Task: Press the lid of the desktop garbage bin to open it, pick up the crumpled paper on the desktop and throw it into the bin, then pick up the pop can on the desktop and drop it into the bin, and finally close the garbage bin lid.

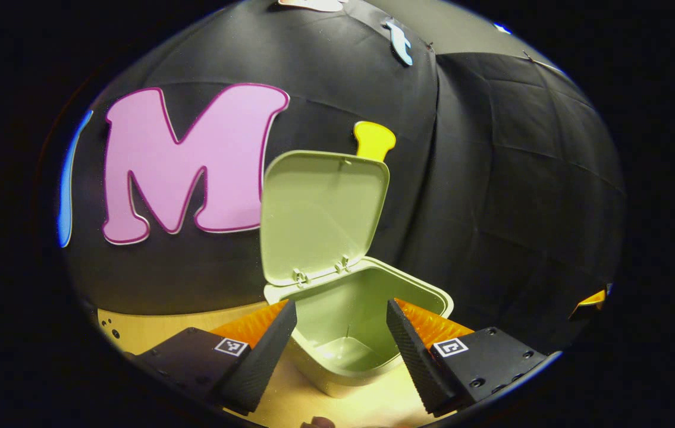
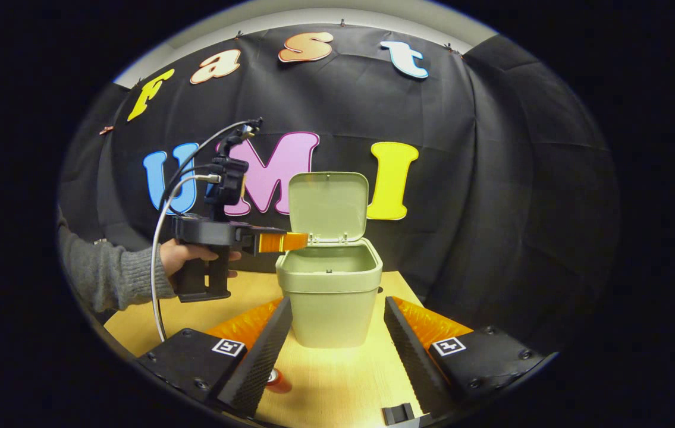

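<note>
The green bin (image 2: pixel 330 297) stood on the wooden counter (image 2: pixel 343 380) with its lid (image 2: pixel 328 206) swung upright, and the part of its inside visible in the left gripper view looked bare. The left tool (image 1: pixel 342 318) hung over the bin's rim, fingers spread wide and holding nothing; the right tool (image 2: pixel 337 324) was likewise apart and empty, facing the bin. A red can (image 2: pixel 278 380) lay just beside the right tool's finger; no writing was legible.

A pale wooden bench (image 2: pixel 337 380) fills the 6 o'clock part of the right gripper view, and black wall cloth (image 2: pixel 492 196) hangs behind it from 9 through 3 o'clock. Pale wall (image 2: pixel 337 13) peeks above the cloth at 12 o'clock. A grey knitted sleeve (image 2: pixel 108 273) enters at 9 o'clock, beside a looping grey cable (image 2: pixel 157 279).
</note>
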